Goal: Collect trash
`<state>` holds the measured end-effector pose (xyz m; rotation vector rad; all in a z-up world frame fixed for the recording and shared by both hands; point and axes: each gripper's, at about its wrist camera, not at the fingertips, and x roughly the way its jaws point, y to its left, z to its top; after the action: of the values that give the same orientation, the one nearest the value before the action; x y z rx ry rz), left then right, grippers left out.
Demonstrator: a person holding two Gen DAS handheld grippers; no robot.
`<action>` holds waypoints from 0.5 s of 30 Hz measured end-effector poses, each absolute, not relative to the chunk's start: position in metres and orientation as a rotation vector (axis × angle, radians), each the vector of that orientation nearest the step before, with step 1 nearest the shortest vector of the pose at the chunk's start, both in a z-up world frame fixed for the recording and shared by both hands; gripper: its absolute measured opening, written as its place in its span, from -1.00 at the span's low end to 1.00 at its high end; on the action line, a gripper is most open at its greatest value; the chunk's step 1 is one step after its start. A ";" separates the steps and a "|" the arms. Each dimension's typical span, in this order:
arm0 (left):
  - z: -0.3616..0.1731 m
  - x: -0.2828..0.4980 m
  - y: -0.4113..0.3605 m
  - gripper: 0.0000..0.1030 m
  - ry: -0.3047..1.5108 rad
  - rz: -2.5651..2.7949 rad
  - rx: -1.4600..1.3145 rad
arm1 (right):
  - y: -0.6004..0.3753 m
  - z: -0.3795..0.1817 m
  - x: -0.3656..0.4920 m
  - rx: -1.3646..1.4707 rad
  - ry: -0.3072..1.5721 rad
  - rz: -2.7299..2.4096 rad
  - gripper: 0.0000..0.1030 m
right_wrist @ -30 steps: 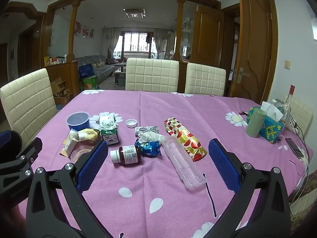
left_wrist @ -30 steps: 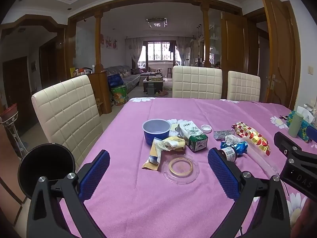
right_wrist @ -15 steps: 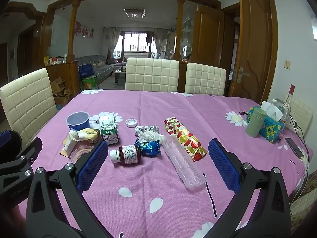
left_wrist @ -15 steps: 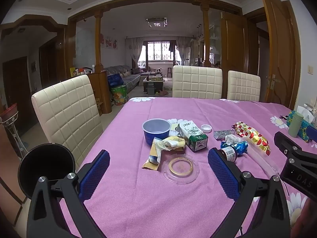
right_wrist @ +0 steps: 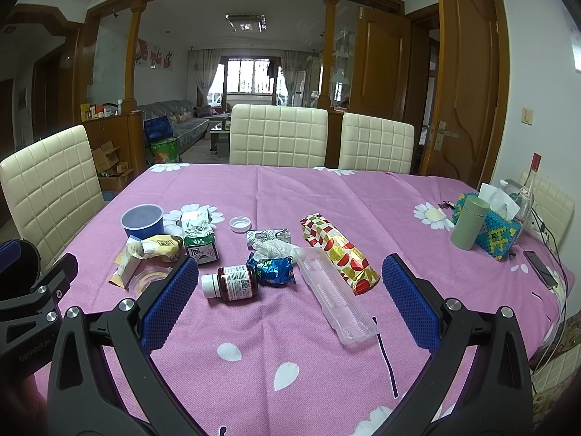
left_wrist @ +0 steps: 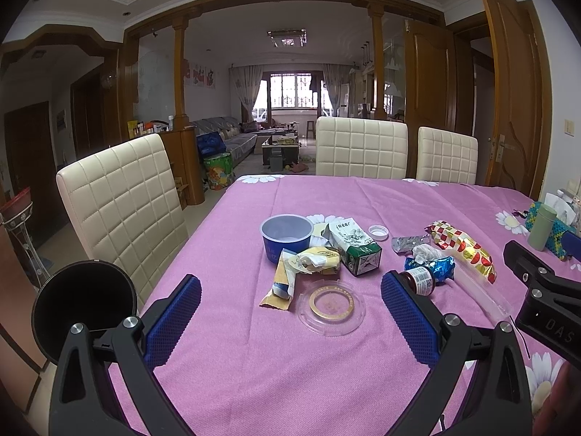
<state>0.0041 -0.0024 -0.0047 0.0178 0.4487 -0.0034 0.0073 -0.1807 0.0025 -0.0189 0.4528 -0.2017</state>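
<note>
Trash lies on the purple tablecloth (left_wrist: 254, 363): a blue cup (left_wrist: 287, 238), a green carton (left_wrist: 354, 250), a yellow wrapper (left_wrist: 319, 261), a clear round lid (left_wrist: 330, 305), a brown pill bottle (right_wrist: 232, 283), a blue foil wrapper (right_wrist: 272, 270), a clear plastic tray (right_wrist: 334, 298) and a red checked wrapper (right_wrist: 337, 250). My left gripper (left_wrist: 290, 316) is open and empty, just before the clear lid. My right gripper (right_wrist: 290, 305) is open and empty, before the bottle and tray. A black bin (left_wrist: 83, 309) stands left of the table.
A white bottle cap (right_wrist: 239, 223) and a foil blister pack (right_wrist: 268, 236) lie farther back. A green tumbler (right_wrist: 468, 223), a beaded tissue box (right_wrist: 497, 236) and a phone (right_wrist: 541, 272) are at the right edge. Cream chairs (left_wrist: 123, 207) stand around the table.
</note>
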 end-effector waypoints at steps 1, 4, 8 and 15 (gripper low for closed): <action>-0.005 0.004 -0.003 0.89 0.449 -0.002 0.018 | -0.181 0.003 0.007 -0.019 0.453 -0.201 0.94; -0.004 0.005 -0.002 0.89 0.450 -0.001 0.017 | -0.182 0.003 0.011 -0.020 0.455 -0.200 0.94; -0.004 0.005 -0.002 0.89 0.451 -0.002 0.016 | -0.182 0.003 0.012 -0.020 0.459 -0.200 0.94; -0.004 0.005 -0.001 0.89 0.450 -0.003 0.016 | -0.182 0.004 0.012 -0.017 0.461 -0.200 0.94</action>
<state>0.0055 -0.0014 -0.0041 0.0155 0.4502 -0.0026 0.0119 -0.1818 0.0041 -0.0175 0.4607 -0.1997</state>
